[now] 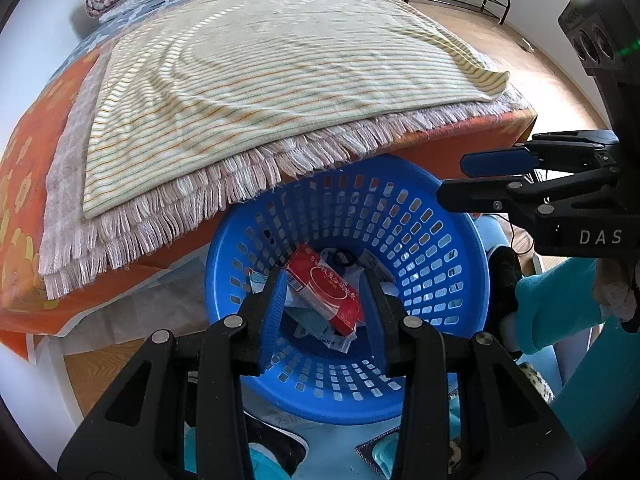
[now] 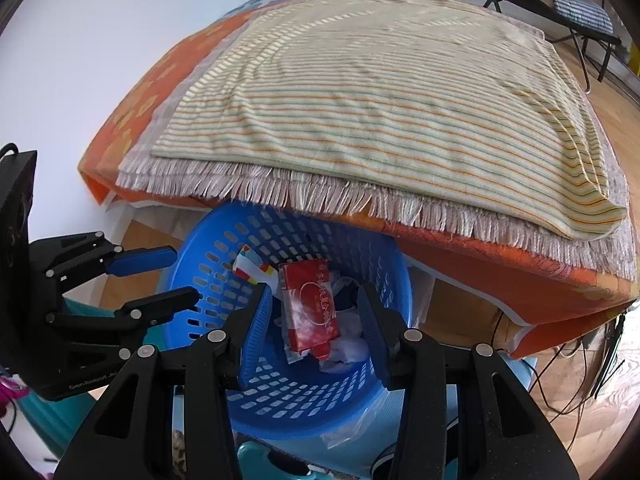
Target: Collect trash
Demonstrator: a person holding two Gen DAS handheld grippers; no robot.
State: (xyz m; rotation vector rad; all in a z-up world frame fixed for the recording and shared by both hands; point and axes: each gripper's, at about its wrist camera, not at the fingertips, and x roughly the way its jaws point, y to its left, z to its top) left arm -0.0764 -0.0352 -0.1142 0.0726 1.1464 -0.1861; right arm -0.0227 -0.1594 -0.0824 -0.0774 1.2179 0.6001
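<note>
A blue perforated basket (image 1: 420,240) (image 2: 224,264) stands on the floor, half under the edge of a covered surface. Inside it a red box (image 1: 328,292) (image 2: 312,308) lies on crumpled white paper and wrappers; a colourful wrapper (image 2: 250,266) rests against the basket wall. My left gripper (image 1: 324,280) (image 2: 184,276) hangs open over the basket mouth, nothing touching its pads. My right gripper (image 2: 312,290) (image 1: 452,179) is also open above the basket. The red box shows in its gap but lies lower down, clear of its pads.
A striped yellow towel (image 1: 280,92) (image 2: 380,112) lies on a fringed blanket (image 2: 360,200) and an orange cover (image 1: 32,184), overhanging the basket's far rim. A folding chair (image 2: 560,4) stands at the back. Cables (image 2: 560,372) trail on the wooden floor. A teal garment (image 1: 552,304) is close by.
</note>
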